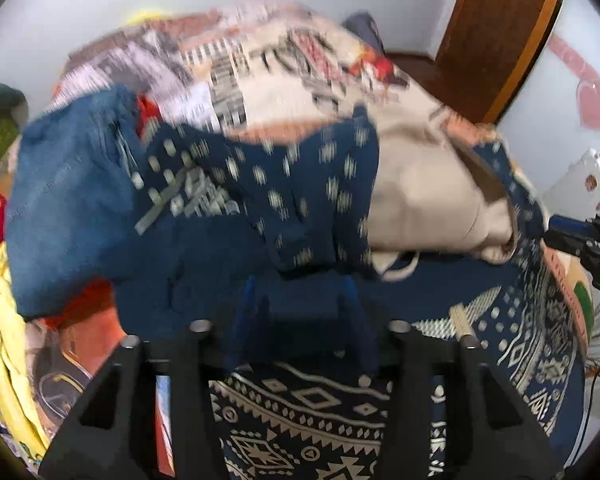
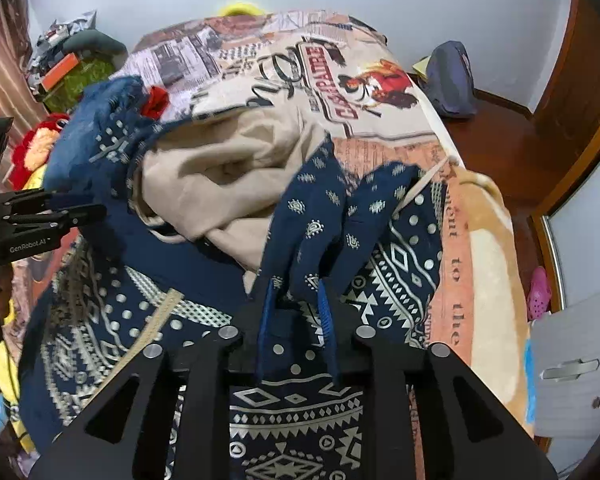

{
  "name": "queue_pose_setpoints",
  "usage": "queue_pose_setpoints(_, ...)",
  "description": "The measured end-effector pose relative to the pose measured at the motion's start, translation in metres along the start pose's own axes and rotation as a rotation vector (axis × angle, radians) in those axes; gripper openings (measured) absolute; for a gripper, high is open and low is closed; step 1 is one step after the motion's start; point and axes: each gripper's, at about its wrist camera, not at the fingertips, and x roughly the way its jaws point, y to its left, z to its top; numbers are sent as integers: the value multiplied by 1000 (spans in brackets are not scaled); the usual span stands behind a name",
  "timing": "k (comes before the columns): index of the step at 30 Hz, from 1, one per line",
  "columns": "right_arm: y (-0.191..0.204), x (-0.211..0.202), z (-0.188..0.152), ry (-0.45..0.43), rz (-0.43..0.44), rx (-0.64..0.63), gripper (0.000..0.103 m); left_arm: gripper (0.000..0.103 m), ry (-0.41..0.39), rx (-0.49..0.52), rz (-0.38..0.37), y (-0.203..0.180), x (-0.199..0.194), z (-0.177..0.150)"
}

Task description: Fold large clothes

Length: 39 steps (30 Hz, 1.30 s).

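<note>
A large navy garment with a cream geometric pattern [image 1: 300,412] [image 2: 296,412] lies spread on the bed. My left gripper [image 1: 300,296] is shut on a bunched fold of it and lifts that fold. My right gripper [image 2: 296,300] is shut on another fold of the same garment [image 2: 324,216], held up off the bed. A beige garment [image 1: 420,196] [image 2: 220,172] lies crumpled on the navy one between the two grippers. The left gripper also shows at the left edge of the right wrist view [image 2: 88,210], the right gripper at the right edge of the left wrist view [image 1: 556,228].
A printed bedspread [image 2: 340,80] covers the bed. A blue denim garment [image 1: 60,200] and a yellow one [image 1: 0,320] are heaped at the left. A dark bag [image 2: 452,76] sits on the wooden floor by a door [image 1: 500,40]. A pink shoe [image 2: 538,292] lies at the right.
</note>
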Motion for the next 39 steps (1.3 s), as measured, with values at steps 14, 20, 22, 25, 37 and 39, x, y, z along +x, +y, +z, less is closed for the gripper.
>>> queue_pose_setpoints(14,-21,4,45,-72,21,107,45,64,-132,68,-10,-19,-21,72)
queue_pose_setpoints(20,-25,42,67,-28,16,82,45,64,-83,72,-46,-27,19,99)
queue_pose_setpoints(22,-27,55,72,-7,25,82,45,64,-64,77,-44,-30,33,104)
queue_pose_setpoints(25,-29,73,79,18,31,74,45,64,-20,77,-71,-32,60,111)
queue_pose_setpoints(37,-51,125,91,73,97,125,36,37,26,42,-126,-25,119,117)
queue_pose_setpoints(39,-53,126,91,83,115,138,20,20,36,25,-132,-22,123,118)
